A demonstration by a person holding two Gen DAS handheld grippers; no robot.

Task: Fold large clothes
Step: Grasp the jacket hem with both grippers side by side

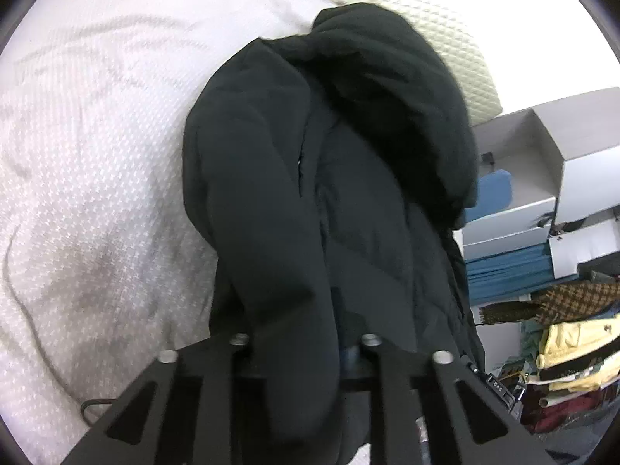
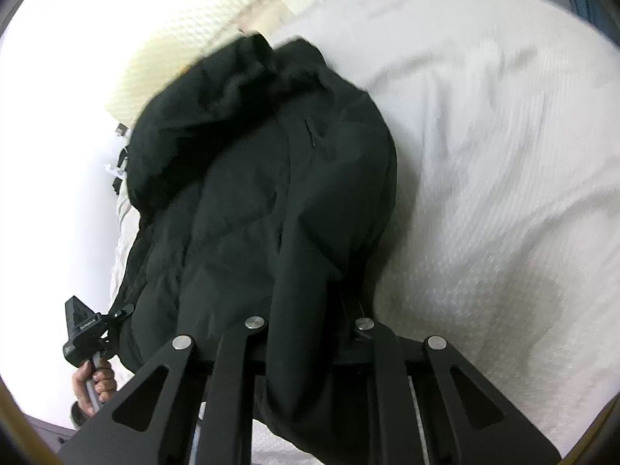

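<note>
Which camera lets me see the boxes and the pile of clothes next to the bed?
The left wrist view. At its right edge you see open white boxes and a stack of folded clothes beside the black coat. The right wrist view shows none of them, only the coat and the white bedspread.

My dark, near-black jacket (image 1: 348,178) lies lengthwise on the white bed (image 1: 97,162), bunched rather than flat, its padded body rumpled with soft creases. In my right view the same jacket (image 2: 248,193) shows its hood or collar heaped at the far end near a cream quilted pillow (image 2: 186,54). One sleeve folds over the front and runs toward me, passing between the fingers of each hand-held gripper; a seam or zip line runs down the chest
</note>
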